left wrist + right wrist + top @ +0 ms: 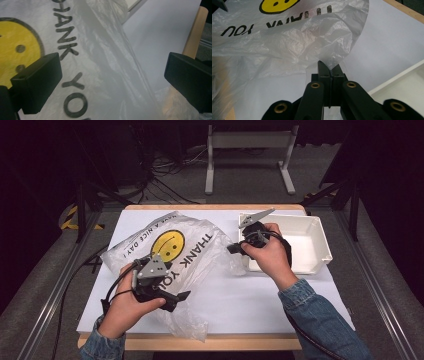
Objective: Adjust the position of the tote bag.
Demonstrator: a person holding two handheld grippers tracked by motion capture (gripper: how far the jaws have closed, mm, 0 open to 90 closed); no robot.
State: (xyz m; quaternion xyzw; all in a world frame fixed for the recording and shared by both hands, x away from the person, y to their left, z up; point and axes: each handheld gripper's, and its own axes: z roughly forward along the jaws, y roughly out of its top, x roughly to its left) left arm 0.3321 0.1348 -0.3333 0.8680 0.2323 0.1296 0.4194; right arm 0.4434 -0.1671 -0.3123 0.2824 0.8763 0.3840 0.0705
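We've got a thin plastic bag [190, 255] lying on the white table [250, 295], w/ a yellow smiley face and "THANK YOU" printed on it. It sits on the left half of the table, and one edge reaches over toward the white bin [310, 240] on the right.

Our right gripper [235, 249] is squeezed tight on the bag's edge. In the right gripper view the jaws are pressed together and a bit of the film is pinched at their tips [331, 70]. That corner looks lifted off the table.

Our left gripper [181, 297] has its jaws spread wide, w/ nothing held. In the left gripper view the bag [100, 62] lies under and between the two black pads, but they don't press on it.

We think the bag is super light and floppy. It won't keep its shape, it crinkles, and it's slippery, so a small pinch could slide out. It can also tear if we tug hard. Best spot to grab, we'd say, is a thick fold or the rim of the opening, w/ both layers caught if we only lift, one layer if we want it open.
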